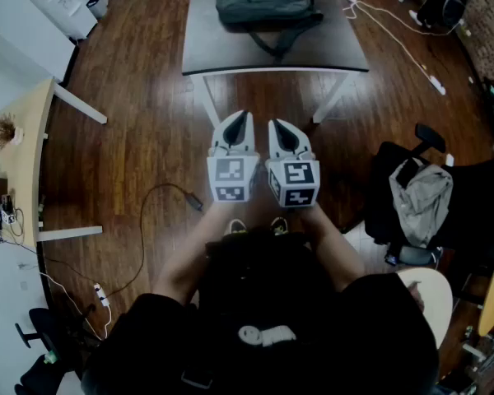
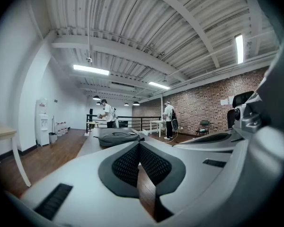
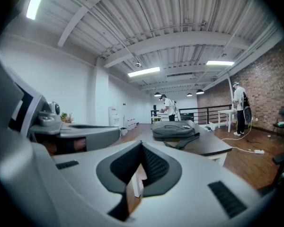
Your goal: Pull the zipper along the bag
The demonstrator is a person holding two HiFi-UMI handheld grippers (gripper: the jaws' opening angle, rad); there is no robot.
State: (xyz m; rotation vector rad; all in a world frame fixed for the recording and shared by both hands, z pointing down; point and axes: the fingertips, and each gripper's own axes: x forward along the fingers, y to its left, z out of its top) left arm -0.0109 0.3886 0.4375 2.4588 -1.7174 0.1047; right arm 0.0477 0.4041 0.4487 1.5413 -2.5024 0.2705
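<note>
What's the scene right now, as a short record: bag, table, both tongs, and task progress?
bag: dark, lying on the far part of the table
table: grey, white legs, ahead of the person
left tongs: shut, empty, over the wooden floor, short of the table
right tongs: shut, empty, beside the left tongs
progress: bag not yet reached

One dark grey fabric bag [image 1: 263, 2]. One dark rectangular table [image 1: 346, 52]. Two white grippers: the left hand-held gripper [image 1: 240, 118] and the right hand-held gripper [image 1: 278, 126]. Two people: a person by the railing [image 2: 106, 113], a person by the brick wall [image 2: 169, 119]. One black office chair [image 1: 383, 179].
</note>
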